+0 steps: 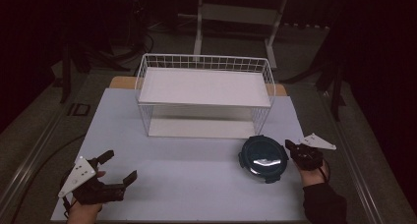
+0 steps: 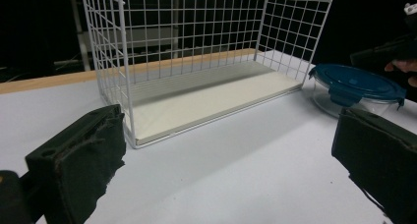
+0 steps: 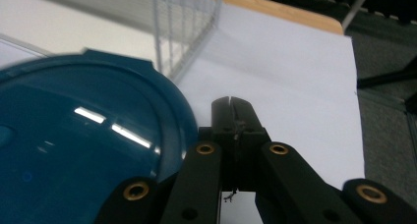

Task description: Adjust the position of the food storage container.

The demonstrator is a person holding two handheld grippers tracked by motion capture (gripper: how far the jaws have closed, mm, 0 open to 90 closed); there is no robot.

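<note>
A round clear container with a dark blue clip-on lid [image 1: 264, 157] [image 2: 356, 84] [image 3: 83, 135] stands on the white table top, in front of the right end of a white wire rack [image 1: 204, 62] [image 2: 196, 47]. My right gripper [image 1: 290, 146] [image 3: 231, 103] is just to the right of the lid's rim, jaws pressed together with nothing between them. My left gripper [image 1: 120, 166] [image 2: 228, 130] rests near the front left of the table. Its jaws stand wide apart and empty, pointing towards the rack.
The rack has a white shelf on top and a white floor board [image 2: 211, 98] inside, open at the front. A wooden edge [image 1: 120, 81] shows behind the white table top [image 1: 196, 175]. Dark floor and a table frame [image 1: 236, 17] lie beyond.
</note>
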